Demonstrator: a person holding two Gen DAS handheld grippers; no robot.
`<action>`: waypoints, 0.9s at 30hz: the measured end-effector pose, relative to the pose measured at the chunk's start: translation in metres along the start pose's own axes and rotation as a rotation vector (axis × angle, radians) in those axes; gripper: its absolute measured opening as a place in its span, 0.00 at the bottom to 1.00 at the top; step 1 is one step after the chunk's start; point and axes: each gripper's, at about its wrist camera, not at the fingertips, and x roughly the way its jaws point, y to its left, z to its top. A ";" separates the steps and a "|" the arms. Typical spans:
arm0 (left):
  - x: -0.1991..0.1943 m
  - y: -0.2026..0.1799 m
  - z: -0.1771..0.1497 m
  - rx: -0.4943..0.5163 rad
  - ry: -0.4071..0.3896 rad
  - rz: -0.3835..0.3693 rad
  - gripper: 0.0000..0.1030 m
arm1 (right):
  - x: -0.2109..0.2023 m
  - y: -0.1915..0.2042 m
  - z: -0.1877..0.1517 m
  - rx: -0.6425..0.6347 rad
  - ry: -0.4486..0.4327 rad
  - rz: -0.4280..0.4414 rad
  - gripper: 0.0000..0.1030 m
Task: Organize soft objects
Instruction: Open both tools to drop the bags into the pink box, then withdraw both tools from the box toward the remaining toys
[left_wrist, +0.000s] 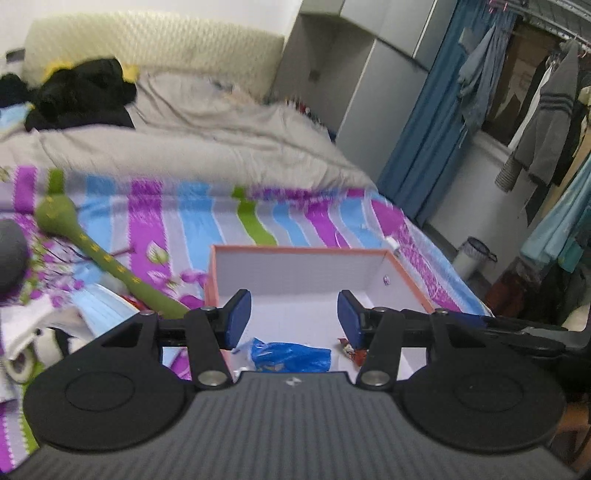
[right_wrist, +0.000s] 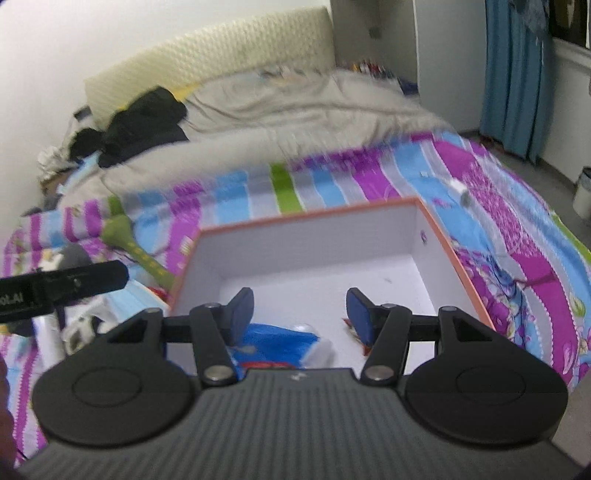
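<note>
An open box (left_wrist: 303, 250) with an orange rim and white inside sits on the striped bedspread; the right wrist view shows its rim (right_wrist: 306, 216) too. Inside lie a blue soft item (left_wrist: 291, 355) (right_wrist: 280, 341) and a small red-and-white item (left_wrist: 351, 352) (right_wrist: 352, 330). My left gripper (left_wrist: 293, 319) hangs open above the box's near part, nothing between its blue pads. My right gripper (right_wrist: 301, 314) is also open over the box, empty. A green plush snake (left_wrist: 92, 251) (right_wrist: 140, 253) lies on the bedspread left of the box.
A grey rounded soft thing (left_wrist: 11, 258) and a black-and-white plush (left_wrist: 48, 343) lie at the left. A beige duvet (left_wrist: 207, 129) and black clothing (left_wrist: 81, 92) cover the far bed. Clothes hang at right (left_wrist: 546, 122); a small bin (left_wrist: 474, 256) stands on the floor. The left gripper's body (right_wrist: 62, 286) shows at left.
</note>
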 end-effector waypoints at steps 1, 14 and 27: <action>-0.012 0.000 -0.002 0.005 -0.019 0.007 0.56 | -0.007 0.004 0.000 -0.003 -0.014 0.004 0.56; -0.134 0.026 -0.049 0.038 -0.178 0.064 0.61 | -0.086 0.075 -0.036 -0.094 -0.161 0.073 0.59; -0.190 0.088 -0.113 0.012 -0.202 0.169 0.62 | -0.098 0.141 -0.091 -0.168 -0.197 0.147 0.61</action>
